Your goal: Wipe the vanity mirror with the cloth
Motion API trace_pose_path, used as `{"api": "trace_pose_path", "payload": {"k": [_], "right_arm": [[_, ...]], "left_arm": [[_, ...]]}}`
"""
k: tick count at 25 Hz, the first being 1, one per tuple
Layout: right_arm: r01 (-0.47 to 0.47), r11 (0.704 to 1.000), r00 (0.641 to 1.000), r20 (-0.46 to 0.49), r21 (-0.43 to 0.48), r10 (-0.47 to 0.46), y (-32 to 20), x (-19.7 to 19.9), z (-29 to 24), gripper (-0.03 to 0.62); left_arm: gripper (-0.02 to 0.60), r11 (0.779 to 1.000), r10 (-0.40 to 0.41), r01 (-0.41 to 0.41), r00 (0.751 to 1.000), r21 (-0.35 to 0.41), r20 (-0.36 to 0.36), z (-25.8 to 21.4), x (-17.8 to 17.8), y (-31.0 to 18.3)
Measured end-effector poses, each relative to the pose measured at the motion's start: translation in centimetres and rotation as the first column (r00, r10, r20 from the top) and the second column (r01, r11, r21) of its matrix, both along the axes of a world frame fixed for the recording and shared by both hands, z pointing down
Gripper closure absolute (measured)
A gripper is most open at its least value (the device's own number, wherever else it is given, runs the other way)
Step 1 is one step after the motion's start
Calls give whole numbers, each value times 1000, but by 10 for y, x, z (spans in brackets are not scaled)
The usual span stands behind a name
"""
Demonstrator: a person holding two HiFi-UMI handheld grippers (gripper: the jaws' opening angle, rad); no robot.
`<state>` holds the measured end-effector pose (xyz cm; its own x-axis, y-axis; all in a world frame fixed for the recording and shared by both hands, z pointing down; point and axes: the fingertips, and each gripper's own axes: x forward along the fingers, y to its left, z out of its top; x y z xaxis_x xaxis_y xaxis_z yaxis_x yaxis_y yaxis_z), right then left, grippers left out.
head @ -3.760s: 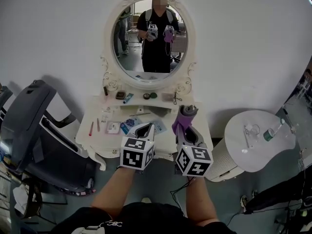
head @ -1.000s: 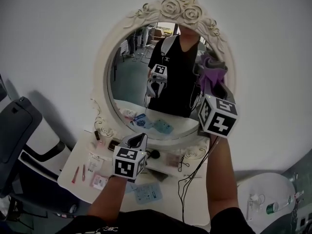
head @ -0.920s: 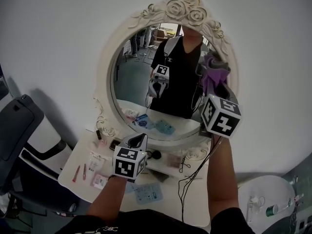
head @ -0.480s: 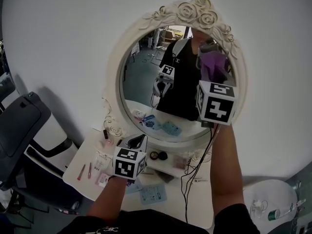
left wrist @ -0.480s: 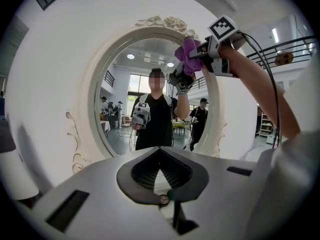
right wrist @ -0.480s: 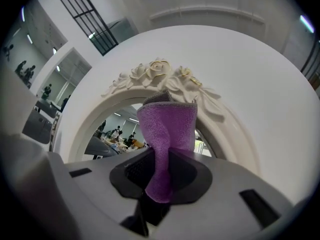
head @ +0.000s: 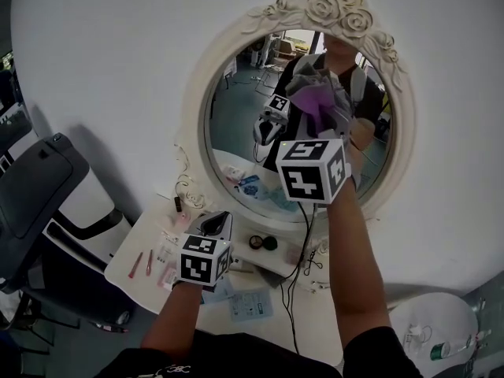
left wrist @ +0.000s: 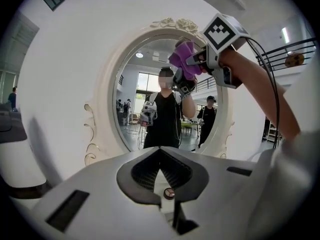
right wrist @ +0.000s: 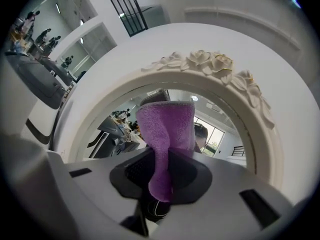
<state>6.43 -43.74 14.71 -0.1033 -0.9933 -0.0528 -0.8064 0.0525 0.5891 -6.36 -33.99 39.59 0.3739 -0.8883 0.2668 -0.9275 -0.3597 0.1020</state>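
Note:
The oval vanity mirror (head: pixel 236 116) has a white frame topped with carved roses (right wrist: pixel 210 61). My right gripper (head: pixel 316 128) is raised in front of the upper middle of the glass. It is shut on a purple cloth (head: pixel 315 99) that stands up out of the jaws toward the mirror; whether the cloth touches the glass cannot be told. In the right gripper view the cloth (right wrist: pixel 167 134) hangs between the jaws and hides the glass behind it. My left gripper (head: pixel 218 223) is held low over the vanity table, shut and holding nothing (left wrist: pixel 161 176). It faces the mirror and sees the cloth (left wrist: pixel 182 59).
The white vanity table (head: pixel 315 325) carries several small cosmetics and packets. A black cable (head: pixel 293 266) hangs from the right gripper down to the table. A dark chair (head: pixel 39 203) stands at the left. A round white side table (head: pixel 441 341) is at the lower right.
The right gripper has carried the cloth leftward, from the mirror's upper right edge to the upper middle of the glass. The left gripper stays low over the table.

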Motion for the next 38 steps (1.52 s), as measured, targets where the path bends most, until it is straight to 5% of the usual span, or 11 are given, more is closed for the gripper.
{"api": "trace_pose_path", "payload": {"k": [6,13,27,38], "right_arm": [[36,996,997,-60,-80,-41,-6,-28,67,519],[108,977,994,25,-186,-105,-10,-46,142,519],[74,947,976,-171,-311,-133,-15,-65,261,519],[-7,850,955,-254,-527,-151,-12,-60,390,519]], "left_arm": [[584,999,-52,52,999,-8,-4,3,-20,4],[584,998,-65,65,998,-22,10,8,-27,5],[584,994,-108,108,994,-22,14,8,-46,10],[584,990,-132,133,991,-45,26,18,-59,18]]}}
